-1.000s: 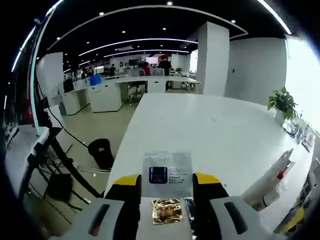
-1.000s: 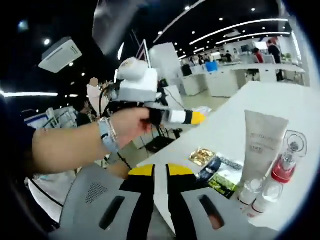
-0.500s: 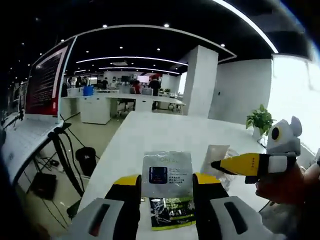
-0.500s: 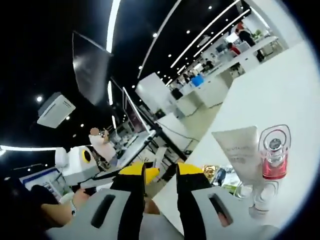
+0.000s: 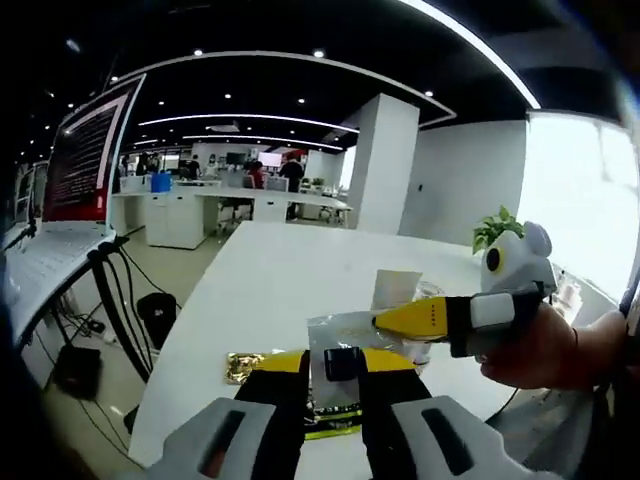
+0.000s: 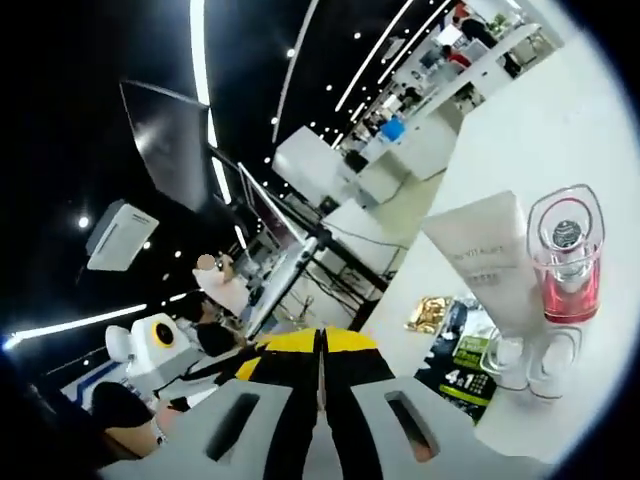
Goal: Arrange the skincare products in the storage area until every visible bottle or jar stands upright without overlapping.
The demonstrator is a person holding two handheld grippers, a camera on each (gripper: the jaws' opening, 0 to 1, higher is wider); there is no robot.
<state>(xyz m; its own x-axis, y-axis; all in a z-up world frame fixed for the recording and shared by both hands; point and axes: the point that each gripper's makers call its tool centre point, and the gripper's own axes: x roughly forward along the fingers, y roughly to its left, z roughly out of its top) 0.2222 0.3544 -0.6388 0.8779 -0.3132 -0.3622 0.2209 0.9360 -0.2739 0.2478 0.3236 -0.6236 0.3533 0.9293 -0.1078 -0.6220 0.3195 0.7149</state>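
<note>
- Left tongs (image 5: 333, 362) pinch a silver sachet (image 5: 338, 335) over the white table (image 5: 290, 275).
- Right tongs (image 6: 321, 345) are pressed together, empty.
- A white tube (image 6: 487, 255) and a pink bottle (image 6: 566, 262) stand upright, seemingly touching.
- A gold sachet (image 6: 431, 312) and a green sachet (image 6: 462, 366) lie flat beside them.

Left hand-held gripper (image 5: 333, 372) dropped sachet (image 5: 345, 332); right (image 6: 322, 352) closed.

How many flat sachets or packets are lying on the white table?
3 that I can make out: a gold foil sachet, a green and black packet marked "4in1", and a silvery sachet by the left gripper. More may hide beneath.
</note>
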